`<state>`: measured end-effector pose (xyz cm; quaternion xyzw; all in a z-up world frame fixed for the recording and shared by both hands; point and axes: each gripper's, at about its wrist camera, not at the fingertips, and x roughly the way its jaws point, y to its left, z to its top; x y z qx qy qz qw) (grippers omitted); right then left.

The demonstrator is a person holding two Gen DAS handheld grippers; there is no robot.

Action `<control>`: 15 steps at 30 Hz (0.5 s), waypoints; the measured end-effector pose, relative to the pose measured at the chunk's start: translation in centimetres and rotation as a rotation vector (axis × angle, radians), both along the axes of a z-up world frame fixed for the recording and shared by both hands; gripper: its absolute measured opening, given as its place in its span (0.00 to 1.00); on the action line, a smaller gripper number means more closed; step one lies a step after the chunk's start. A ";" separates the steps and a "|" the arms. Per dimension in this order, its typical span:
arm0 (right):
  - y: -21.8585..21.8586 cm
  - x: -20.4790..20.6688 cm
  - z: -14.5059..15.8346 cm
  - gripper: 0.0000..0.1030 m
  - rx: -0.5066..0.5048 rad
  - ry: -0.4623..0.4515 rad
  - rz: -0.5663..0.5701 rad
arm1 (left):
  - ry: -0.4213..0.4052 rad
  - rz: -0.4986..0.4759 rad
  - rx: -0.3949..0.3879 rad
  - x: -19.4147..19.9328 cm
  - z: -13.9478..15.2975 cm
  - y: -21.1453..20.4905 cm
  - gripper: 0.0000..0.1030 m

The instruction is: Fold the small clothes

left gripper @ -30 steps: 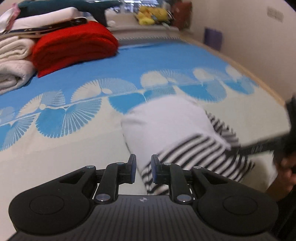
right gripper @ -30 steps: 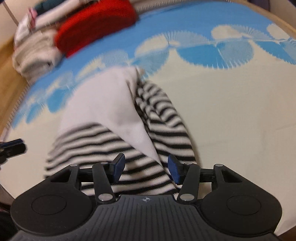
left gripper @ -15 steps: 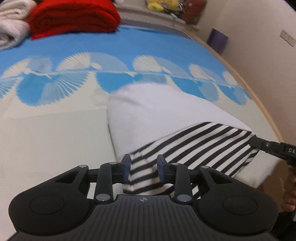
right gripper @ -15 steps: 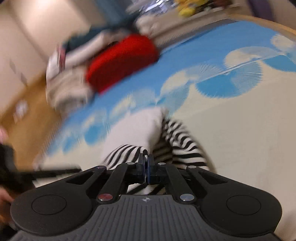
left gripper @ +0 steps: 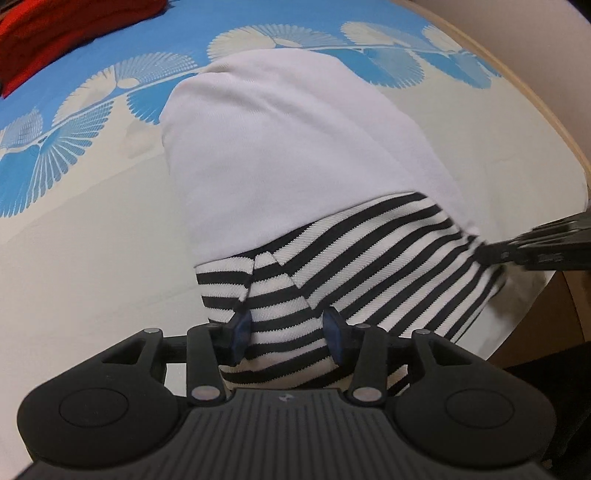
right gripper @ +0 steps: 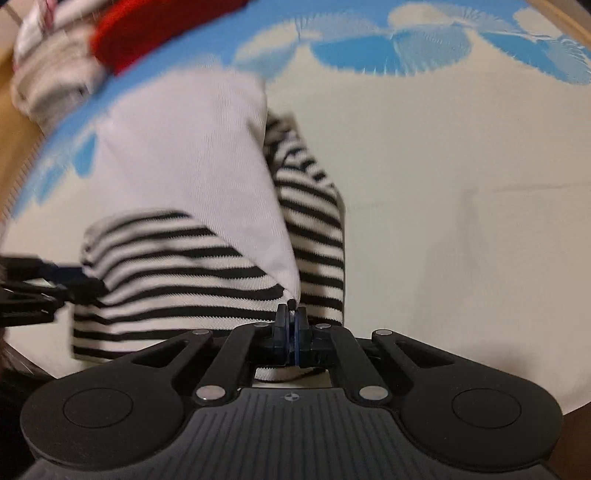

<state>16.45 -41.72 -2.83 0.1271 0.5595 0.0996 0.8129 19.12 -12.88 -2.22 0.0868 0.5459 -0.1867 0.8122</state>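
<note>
Comparing to a second ago: left gripper now sits lower and closer over the cloth; red pile pushed to the top left corner of its view.
Left jaws, change: gap wider than before, and opening at this moment.
Right jaws, change: were apart a second ago, now pressed together.
Garment: striped top, black and white bands with a plain white panel, lying on the bed sheet near its front edge.
Garment, change: white panel now spread flatter across the striped part than in the earlier view.
Left gripper: blue pads either side of a striped fold at the hem; fabric between them, pads at the cloth's sides, no clear pinch.
Right gripper: fully closed at the corner where the white panel meets the stripes; cannot tell for sure if cloth is caught between the pads, tip sits right on that corner.
Cross view: right gripper's tip shows at the right edge of the left view, touching the garment's striped corner.
Background: white folded pile beside the red pile, blurred.
</note>
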 end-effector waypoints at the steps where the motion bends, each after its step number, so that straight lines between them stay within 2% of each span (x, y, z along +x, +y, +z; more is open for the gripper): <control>1: 0.4 0.3 -0.4 0.01 -0.017 0.021 0.005 | 0.004 0.015 -0.021 0.1 0.4 0.3 0.47; 3: 1.3 1.1 -0.9 0.01 -0.037 0.054 0.011 | -0.036 0.071 -0.086 0.3 1.9 1.5 0.47; 6: 2.3 1.7 -1.1 0.01 -0.071 0.069 0.027 | -0.216 0.174 -0.145 0.7 4.8 3.2 0.47; 8: 2.6 1.8 -1.0 0.01 -0.084 0.072 0.034 | -0.273 0.222 -0.208 1.5 5.8 4.0 0.46; 9: 2.7 1.8 -1.0 0.01 -0.084 0.073 0.032 | -0.283 0.247 -0.239 2.2 5.9 4.3 0.46; 11: 2.7 1.7 -0.9 0.01 -0.083 0.073 0.025 | -0.273 0.267 -0.269 3.6 5.8 4.2 0.40; 12: 2.7 1.7 -0.8 0.01 -0.084 0.072 0.023 | -0.254 0.271 -0.281 4.7 5.4 4.0 0.37; 14: 2.6 1.7 -0.7 0.01 -0.084 0.068 0.017 | -0.211 0.282 -0.291 6.8 4.3 3.6 0.27; 15: 2.6 1.7 -0.6 0.01 -0.083 0.064 0.015 | -0.190 0.295 -0.283 7.8 3.5 3.4 0.25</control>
